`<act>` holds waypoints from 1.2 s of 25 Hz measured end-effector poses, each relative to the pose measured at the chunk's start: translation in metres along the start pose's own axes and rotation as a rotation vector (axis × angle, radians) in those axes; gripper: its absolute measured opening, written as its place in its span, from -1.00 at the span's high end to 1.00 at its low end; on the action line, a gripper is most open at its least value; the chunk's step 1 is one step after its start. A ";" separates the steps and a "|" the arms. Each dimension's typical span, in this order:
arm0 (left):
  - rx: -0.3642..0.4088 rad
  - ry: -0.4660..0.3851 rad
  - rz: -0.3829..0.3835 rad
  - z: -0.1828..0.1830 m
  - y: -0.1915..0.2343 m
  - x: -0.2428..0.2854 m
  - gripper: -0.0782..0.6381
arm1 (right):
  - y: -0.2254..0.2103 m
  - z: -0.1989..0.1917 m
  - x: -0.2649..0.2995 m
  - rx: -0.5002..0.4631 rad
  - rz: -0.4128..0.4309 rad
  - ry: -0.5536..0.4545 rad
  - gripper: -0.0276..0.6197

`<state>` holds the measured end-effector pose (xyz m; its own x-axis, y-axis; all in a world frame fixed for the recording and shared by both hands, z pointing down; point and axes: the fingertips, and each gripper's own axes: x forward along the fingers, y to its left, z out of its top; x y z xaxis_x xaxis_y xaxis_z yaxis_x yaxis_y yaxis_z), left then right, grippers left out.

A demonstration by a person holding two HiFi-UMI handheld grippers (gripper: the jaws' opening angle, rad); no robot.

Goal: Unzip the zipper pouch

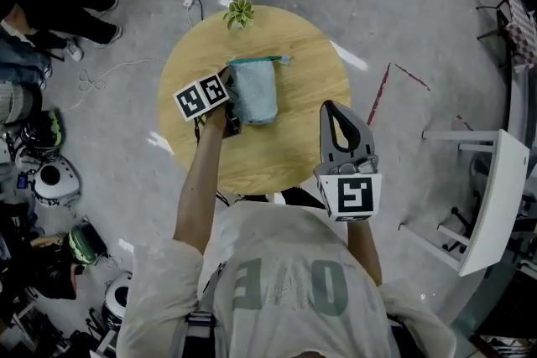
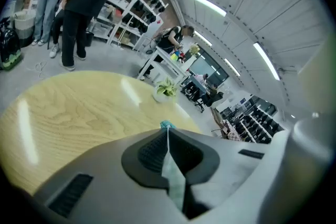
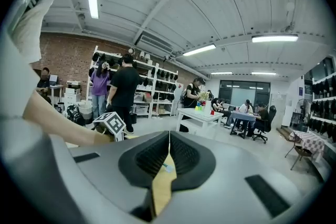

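Round light-wood table (image 1: 277,155): carries everything and sits centred below me in the head view.

Pale teal fabric zipper pouch (image 1: 254,92): lies flat on the table's far half. Its darker teal zipper band (image 1: 256,60) runs along the far edge and looks fully closed, so unzipping has not begun.

Left gripper (image 1: 231,115): at the pouch's left side. Its own view shows the jaws pressed together on a thin fold of the teal fabric (image 2: 173,181).

Right gripper (image 1: 336,109): hangs over the table's near right edge, well apart from the pouch. Its jaws are together with nothing between them.

Small green potted plant (image 1: 239,12): on the far rim, near the zipper end.

Risks as I judge them:
- The left pinch holds only a thin fold low on the side, away from the zipper. Tugging the slider could pull the fabric free or drag the whole pouch.
- The right jaws must part before they can take the small pull tab (image 1: 285,59), and a poor approach would miss it.
- A sweep along the zipper could knock the plant.
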<state>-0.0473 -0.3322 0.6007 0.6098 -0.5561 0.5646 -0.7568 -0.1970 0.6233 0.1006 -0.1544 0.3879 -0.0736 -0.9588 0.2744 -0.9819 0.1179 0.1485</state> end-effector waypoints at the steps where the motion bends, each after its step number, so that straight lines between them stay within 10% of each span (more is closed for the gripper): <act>1: 0.020 -0.023 -0.008 0.009 -0.007 -0.005 0.70 | 0.000 0.005 0.001 -0.005 0.004 -0.013 0.82; 20: 0.356 -0.623 -0.179 0.181 -0.160 -0.187 0.70 | 0.009 0.117 0.005 -0.037 0.136 -0.323 0.82; 30: 0.710 -0.891 -0.084 0.179 -0.219 -0.312 0.70 | 0.044 0.160 -0.002 0.052 0.267 -0.397 0.82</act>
<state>-0.1145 -0.2601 0.1913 0.4957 -0.8388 -0.2254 -0.8563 -0.5153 0.0347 0.0300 -0.1891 0.2420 -0.3755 -0.9225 -0.0890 -0.9262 0.3701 0.0715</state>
